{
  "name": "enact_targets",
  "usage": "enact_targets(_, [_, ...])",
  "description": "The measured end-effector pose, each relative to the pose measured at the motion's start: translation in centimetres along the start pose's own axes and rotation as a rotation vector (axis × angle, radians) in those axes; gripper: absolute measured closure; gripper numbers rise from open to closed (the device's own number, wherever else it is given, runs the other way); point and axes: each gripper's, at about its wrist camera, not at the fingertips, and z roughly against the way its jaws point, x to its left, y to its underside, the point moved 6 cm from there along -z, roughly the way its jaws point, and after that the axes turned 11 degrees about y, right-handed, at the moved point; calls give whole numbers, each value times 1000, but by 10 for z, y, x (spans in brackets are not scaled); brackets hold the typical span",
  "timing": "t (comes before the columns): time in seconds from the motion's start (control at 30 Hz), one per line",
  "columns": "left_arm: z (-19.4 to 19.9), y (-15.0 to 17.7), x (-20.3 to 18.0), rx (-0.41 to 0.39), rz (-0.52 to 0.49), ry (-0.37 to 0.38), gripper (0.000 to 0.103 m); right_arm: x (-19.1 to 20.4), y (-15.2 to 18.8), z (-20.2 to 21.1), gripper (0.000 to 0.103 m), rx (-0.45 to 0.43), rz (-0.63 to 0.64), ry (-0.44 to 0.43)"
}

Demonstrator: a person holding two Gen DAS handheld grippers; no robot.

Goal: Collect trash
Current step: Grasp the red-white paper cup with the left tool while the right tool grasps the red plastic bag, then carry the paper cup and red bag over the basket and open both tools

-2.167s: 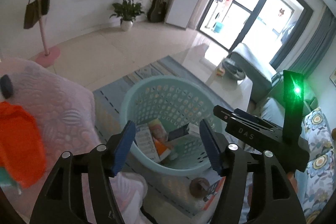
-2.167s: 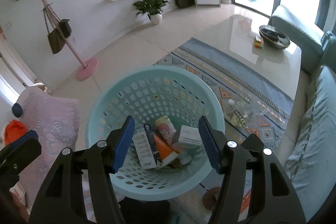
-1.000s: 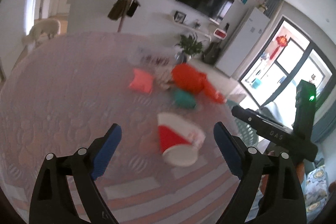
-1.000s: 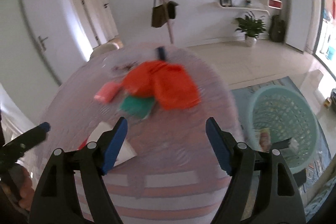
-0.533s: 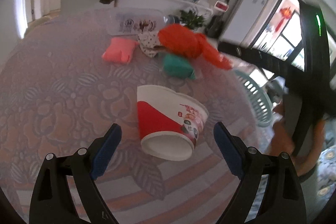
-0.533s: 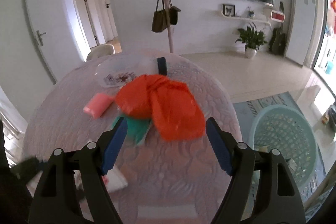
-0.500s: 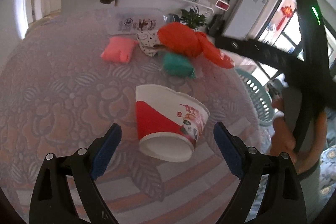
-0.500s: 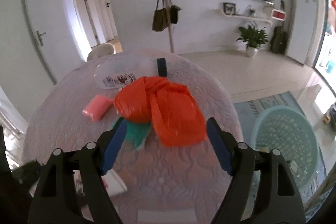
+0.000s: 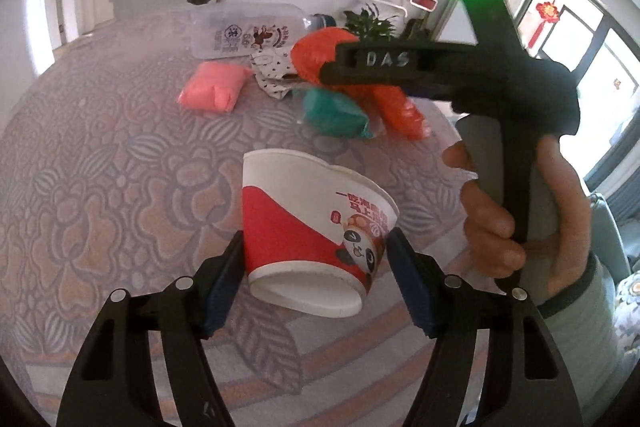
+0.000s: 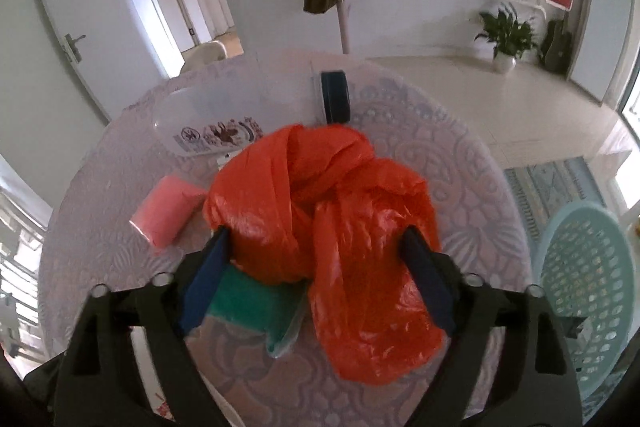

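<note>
A red-and-white paper cup [image 9: 312, 227] lies on its side on the patterned tablecloth [image 9: 100, 167], base toward the camera. My left gripper [image 9: 314, 259] is closing on it, and both blue pads touch its sides. In the right wrist view a crumpled orange plastic bag [image 10: 332, 219] fills the gap of my right gripper [image 10: 316, 267]. Its jaws are closing, with the pads at the bag's two flanks and no squeeze visible. The bag [image 9: 396, 107] also shows in the left wrist view, partly hidden behind the right gripper's body.
A teal packet [image 10: 256, 299] lies under the bag's near left side, a pink packet [image 10: 168, 211] further left. A clear plastic bottle [image 10: 208, 123] lies at the table's far side. A pale green basket [image 10: 588, 267] stands on the floor to the right. A hand [image 9: 512, 211] holds the right gripper.
The left jaws have narrowed from wide apart onto the cup's sides. The right gripper has come forward and down over the orange bag, and its jaws have narrowed around it.
</note>
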Motion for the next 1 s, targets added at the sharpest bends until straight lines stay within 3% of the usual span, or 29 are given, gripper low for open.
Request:
enact_targets(0.07, [7, 1, -2, -20, -4, 14, 36, -3, 0, 2, 53, -8, -1, 0])
enact_targets(0.13, [15, 7, -5, -37, -7, 26, 36, -5, 2, 5, 63, -10, -2, -1])
enact_targets(0.27, [30, 4, -12, -82, -17, 49, 36, -13, 6, 15, 74, -27, -21, -14])
enact_targets(0.6, [49, -25, -53, -147, -96, 86, 36, -56, 5, 88, 76, -188, -118, -7])
enact_targets(0.7, [41, -38, -69, -153, -132, 98, 36, -81, 3, 111, 76, -247, -150, 41])
enact_targets(0.83, [25, -55, -98, -151, -175, 132, 36, -117, 6, 133, 76, -328, -170, 172])
enact_targets(1.0, [-5, -72, -139, -125, -248, 163, 36, -169, 20, 142, 76, -351, -253, 255])
